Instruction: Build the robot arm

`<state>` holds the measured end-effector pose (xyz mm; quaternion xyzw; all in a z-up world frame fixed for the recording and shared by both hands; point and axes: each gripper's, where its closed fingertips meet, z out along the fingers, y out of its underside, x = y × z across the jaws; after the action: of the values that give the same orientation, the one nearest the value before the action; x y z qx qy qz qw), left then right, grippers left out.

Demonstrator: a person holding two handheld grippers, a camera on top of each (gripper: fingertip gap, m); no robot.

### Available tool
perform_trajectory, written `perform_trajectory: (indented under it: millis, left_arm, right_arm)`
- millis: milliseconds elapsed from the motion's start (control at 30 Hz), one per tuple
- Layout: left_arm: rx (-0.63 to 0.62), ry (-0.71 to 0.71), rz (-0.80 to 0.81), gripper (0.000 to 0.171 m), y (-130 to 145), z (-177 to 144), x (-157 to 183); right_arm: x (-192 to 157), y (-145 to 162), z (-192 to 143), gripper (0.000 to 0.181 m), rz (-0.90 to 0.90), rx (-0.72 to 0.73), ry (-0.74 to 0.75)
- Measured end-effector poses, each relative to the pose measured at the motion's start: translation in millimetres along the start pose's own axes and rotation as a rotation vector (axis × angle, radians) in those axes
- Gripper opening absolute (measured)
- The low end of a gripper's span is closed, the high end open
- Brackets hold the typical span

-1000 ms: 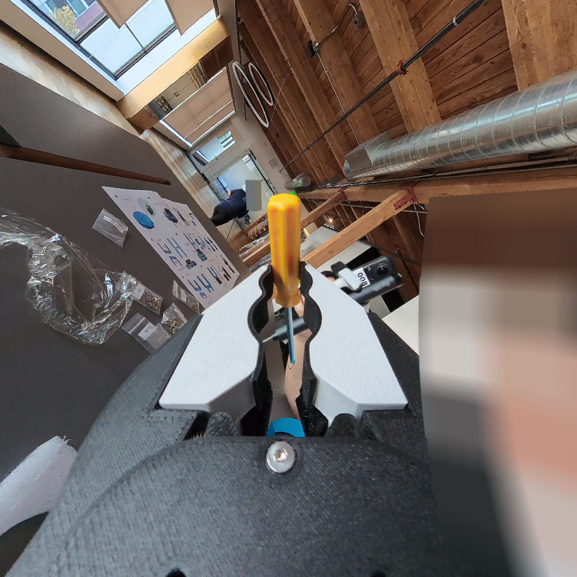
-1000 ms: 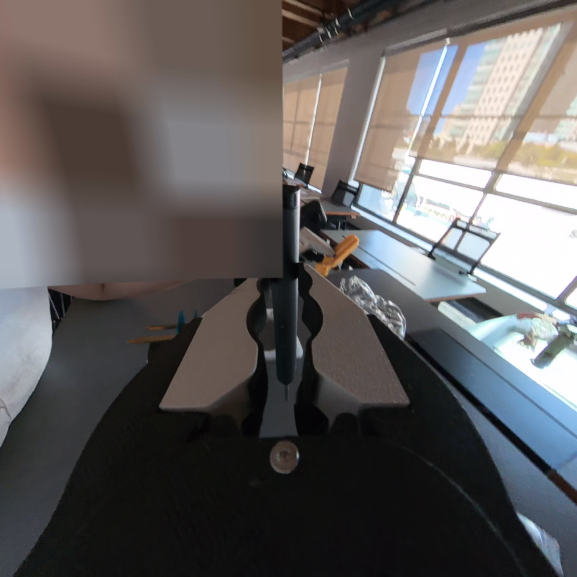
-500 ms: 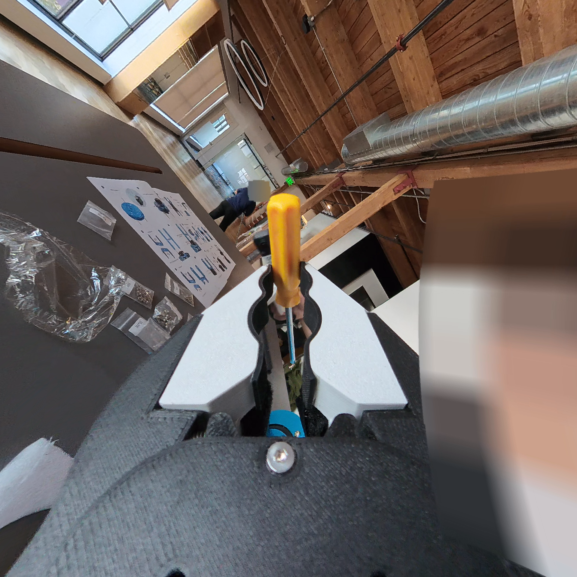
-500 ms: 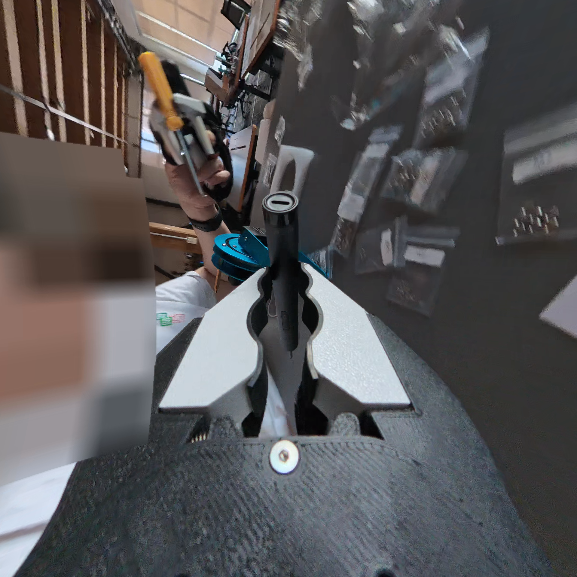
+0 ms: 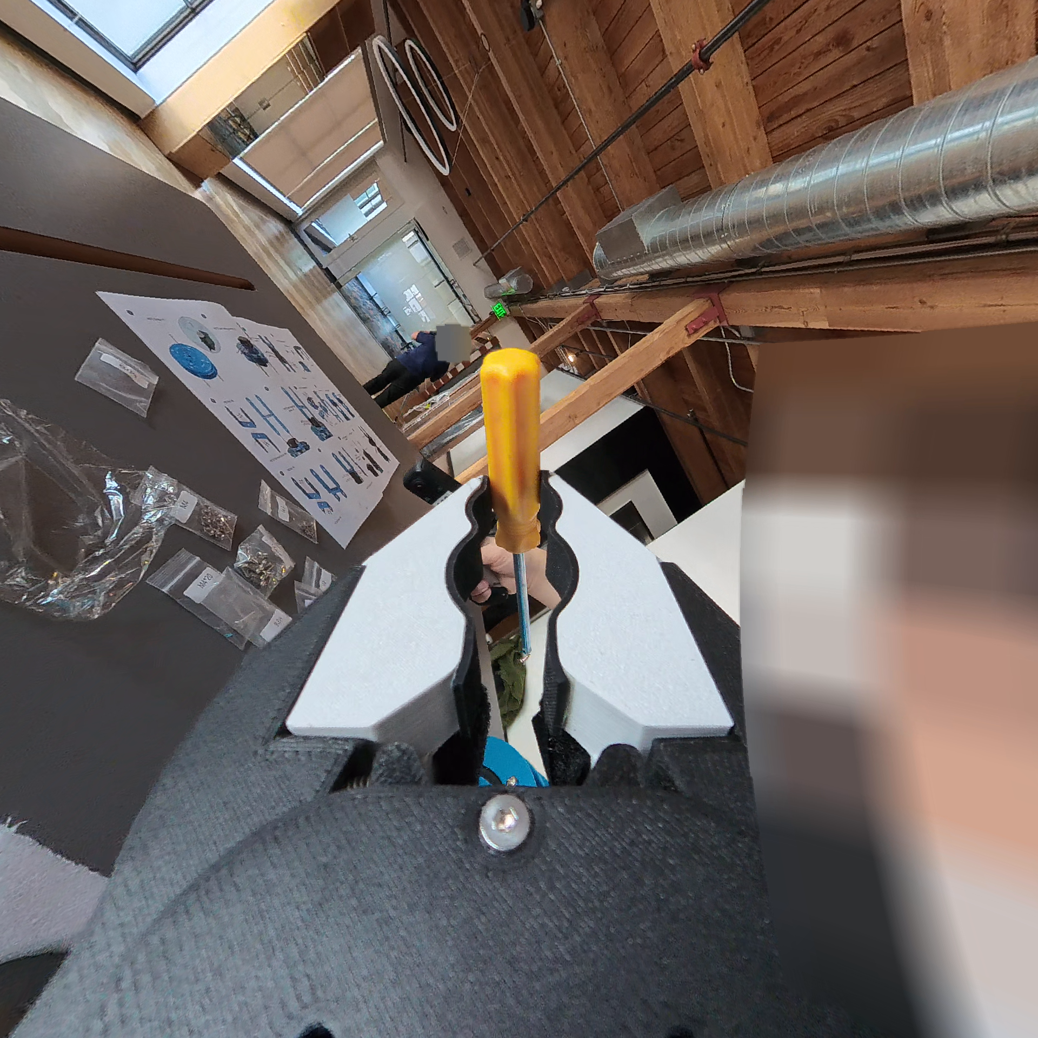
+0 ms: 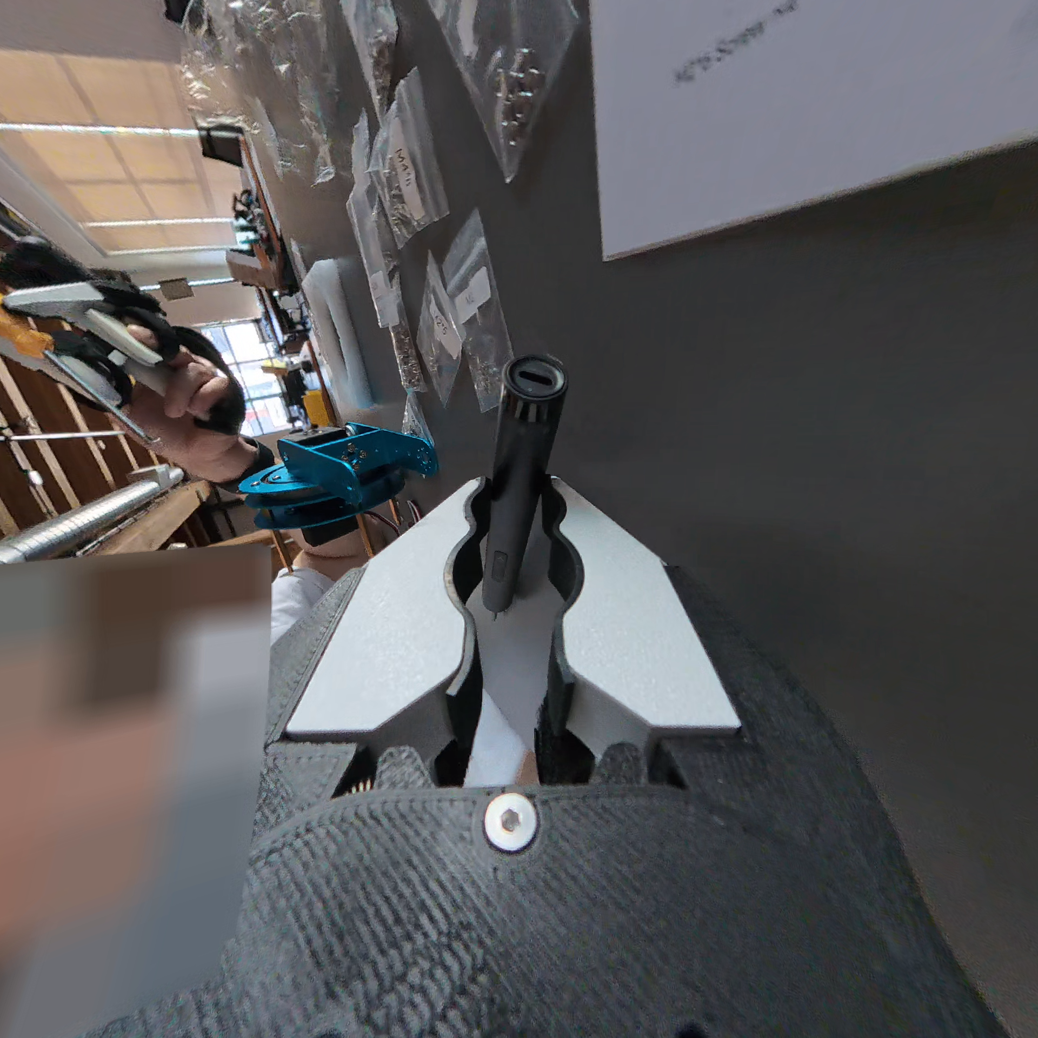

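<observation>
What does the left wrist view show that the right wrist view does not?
Only the left wrist view shows the printed sheet's blue diagrams, a silver duct on the wooden ceiling, and the left gripper shut on the yellow-handled screwdriver.

Only the right wrist view shows the right gripper shut on a dark pen-shaped driver, and all of the blue metal assembly.

Both show the dark table and small clear bags of screws.
</observation>
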<state>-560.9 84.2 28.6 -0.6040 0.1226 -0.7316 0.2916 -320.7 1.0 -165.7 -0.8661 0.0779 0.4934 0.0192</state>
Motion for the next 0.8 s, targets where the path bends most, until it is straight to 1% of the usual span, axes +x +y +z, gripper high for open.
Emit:
perform_trajectory:
  millis: [67,133,167,233,300,333,367,433,467,500,567,600,633,667,700,767,800]
  left_arm:
    - [-0.004,0.007,-0.007,0.015,2,1,1]
    - [-0.006,0.013,-0.011,0.015,3,3,1]
    - [-0.007,0.015,-0.015,0.015,3,3,1]
    - [-0.008,0.021,-0.024,0.015,5,4,1]
    - [-0.005,0.022,-0.028,0.015,5,4,1]
    - [0.001,0.020,-0.028,0.015,4,4,1]
    - [0.011,0.017,-0.028,0.015,3,4,0]
    - [0.041,0.016,-0.036,0.015,0,2,0]
    - [0.058,0.023,-0.047,0.015,-2,2,0]
    - [0.071,0.033,-0.063,0.015,-3,1,1]
    - [0.100,0.041,-0.085,0.015,-6,0,0]
    - [0.113,0.038,-0.088,0.016,-6,0,0]
    - [0.122,0.032,-0.087,0.016,-7,-1,-1]
    - [0.131,0.023,-0.081,0.016,-8,-2,-2]
    - [0.138,0.016,-0.076,0.016,-9,-2,-2]
    - [0.147,0.008,-0.067,0.016,-11,-4,-3]
    - [0.156,0.002,-0.062,0.016,-13,-5,-4]
  right_arm:
    - [5,2,-3,0.018,0.019,0.011,0.054]
    - [5,7,-6,0.022,0.045,-0.008,0.092]
    - [5,8,-8,0.019,0.048,-0.017,0.115]
    - [8,9,-13,0.019,0.034,-0.030,0.188]
    - [9,9,-17,0.018,-0.007,-0.045,0.261]
    - [4,5,-19,0.017,-0.053,-0.036,0.283]
    - [-5,-1,-20,0.010,-0.136,-0.018,0.293]
    - [-42,-20,-15,0.008,-0.391,0.058,0.277]
    - [-72,-31,-10,0.009,-0.580,0.130,0.236]
    - [-108,-34,-3,0.012,-0.805,0.200,0.180]
    - [-173,-26,14,0.028,-1.244,0.366,0.128]
    - [-199,-17,23,0.033,-1.420,0.468,0.113]
    - [-220,-7,33,0.033,-1.545,0.562,0.088]
    - [-235,6,47,0.033,-1.618,0.610,0.041]
    - [-241,15,64,0.032,-1.621,0.597,-0.004]
    - [-245,29,94,0.035,-1.516,0.497,-0.120]
    - [-246,26,101,0.034,-1.443,0.493,-0.147]
